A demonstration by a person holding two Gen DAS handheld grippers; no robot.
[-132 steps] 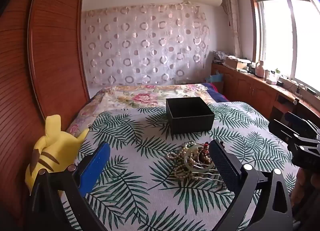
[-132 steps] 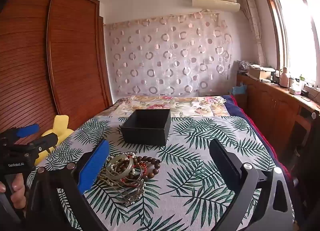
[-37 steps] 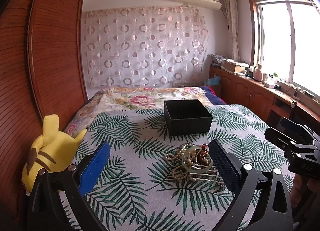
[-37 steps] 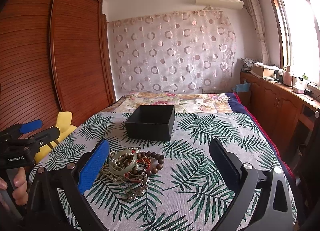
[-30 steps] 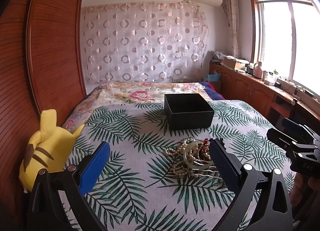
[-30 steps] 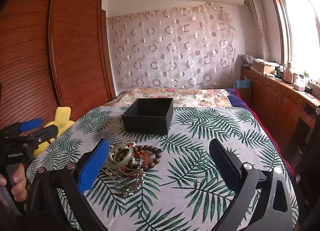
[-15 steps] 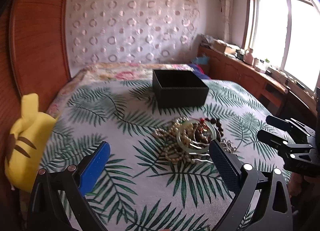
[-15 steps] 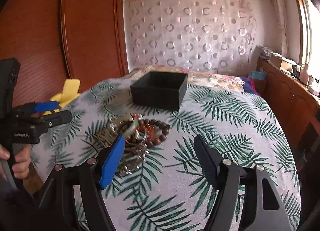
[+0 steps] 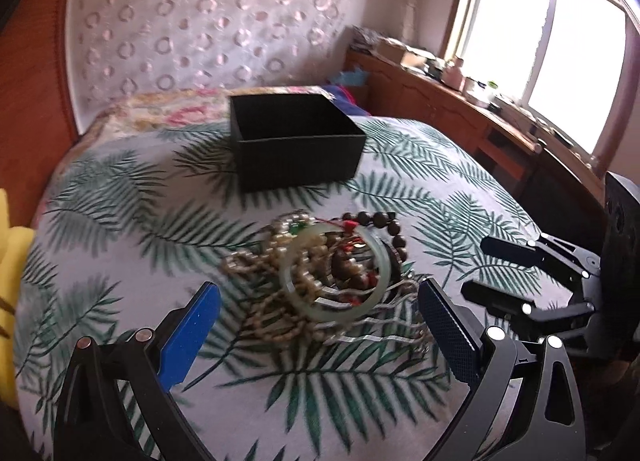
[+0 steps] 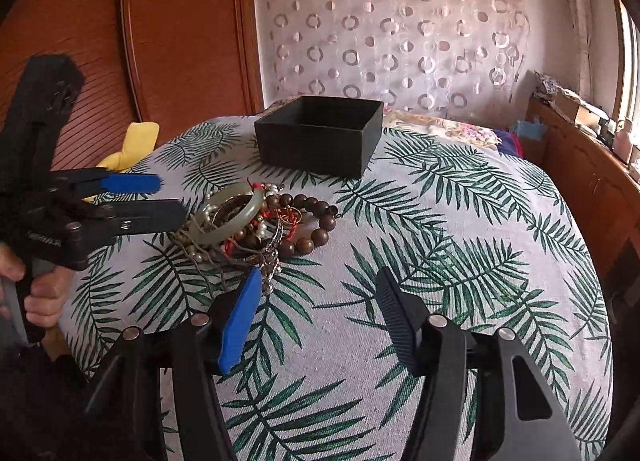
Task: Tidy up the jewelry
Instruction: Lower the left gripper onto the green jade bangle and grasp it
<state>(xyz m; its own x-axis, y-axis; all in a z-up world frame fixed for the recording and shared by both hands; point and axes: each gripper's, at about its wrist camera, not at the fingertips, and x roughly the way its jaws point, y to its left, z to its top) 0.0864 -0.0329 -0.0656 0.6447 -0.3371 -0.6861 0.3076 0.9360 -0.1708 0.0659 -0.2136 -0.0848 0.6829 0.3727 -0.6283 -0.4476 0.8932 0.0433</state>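
Note:
A tangled jewelry pile (image 9: 320, 277) lies on the palm-leaf bedspread: a pale green jade bangle (image 9: 376, 261), pearl strands, brown wooden beads (image 10: 316, 221) and silver chains. An open black box (image 9: 296, 145) stands just behind the pile; it also shows in the right wrist view (image 10: 320, 137). My left gripper (image 9: 316, 321) is open, its fingers straddling the near side of the pile. My right gripper (image 10: 316, 309) is open and empty, just in front of the pile's right side. In the right wrist view the left gripper (image 10: 168, 197) reaches the bangle (image 10: 228, 221) from the left.
A yellow plush toy (image 10: 128, 149) lies at the bed's left edge by the wooden wardrobe (image 10: 168, 41). A wooden counter (image 9: 460, 109) with clutter runs under the window on the right. The bedspread (image 10: 460, 241) extends right of the pile.
Both grippers have moved forward and down toward the jewelry pile. The right gripper's fingers have narrowed somewhat. The pile and box have not moved.

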